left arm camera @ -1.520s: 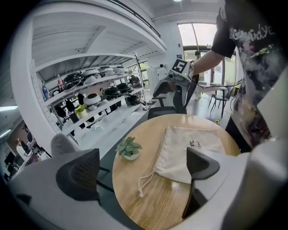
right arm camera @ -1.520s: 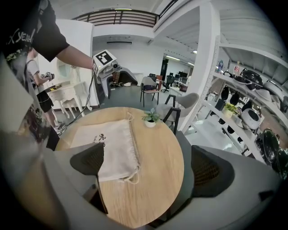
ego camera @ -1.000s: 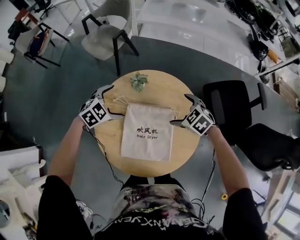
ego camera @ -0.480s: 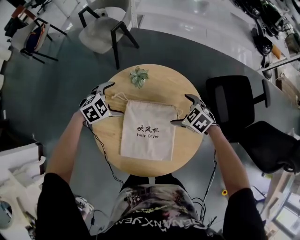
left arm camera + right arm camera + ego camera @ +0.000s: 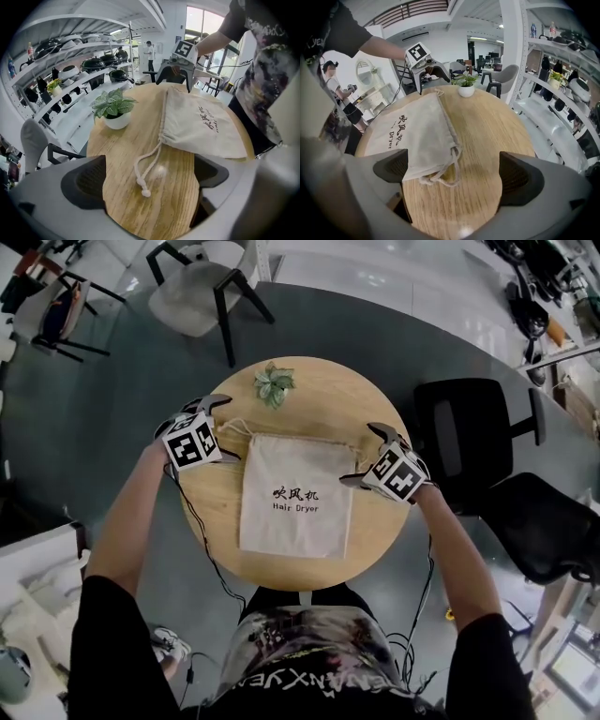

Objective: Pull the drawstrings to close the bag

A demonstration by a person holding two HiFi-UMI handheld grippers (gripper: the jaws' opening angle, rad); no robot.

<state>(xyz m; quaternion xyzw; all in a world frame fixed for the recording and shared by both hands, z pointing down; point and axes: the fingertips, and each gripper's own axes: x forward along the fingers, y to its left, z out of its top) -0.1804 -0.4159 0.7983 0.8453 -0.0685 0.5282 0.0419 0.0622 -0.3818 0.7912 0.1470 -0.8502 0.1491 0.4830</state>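
Note:
A beige cloth drawstring bag (image 5: 295, 493) printed "Hair Dryer" lies flat on the round wooden table (image 5: 375, 531), its mouth at the far end. My left gripper (image 5: 230, 427) is open at the mouth's left corner. The knotted left cord (image 5: 149, 168) lies on the wood between the jaws (image 5: 150, 180), touching neither pad. My right gripper (image 5: 358, 454) is open at the mouth's right corner. The looped right cord (image 5: 440, 176) and the bag's corner (image 5: 426, 140) lie between its jaws (image 5: 454, 171), untouched.
A small potted plant (image 5: 272, 385) in a white pot (image 5: 116, 122) stands near the table's far edge, just beyond the bag. A black office chair (image 5: 469, 437) stands close on the right, a grey chair (image 5: 192, 296) beyond the table. Cables hang from both grippers.
The head view has shifted a little, so the table sits higher in the picture. Both grippers stay open beside the bag's mouth corners, almost where they were. The bag has not moved.

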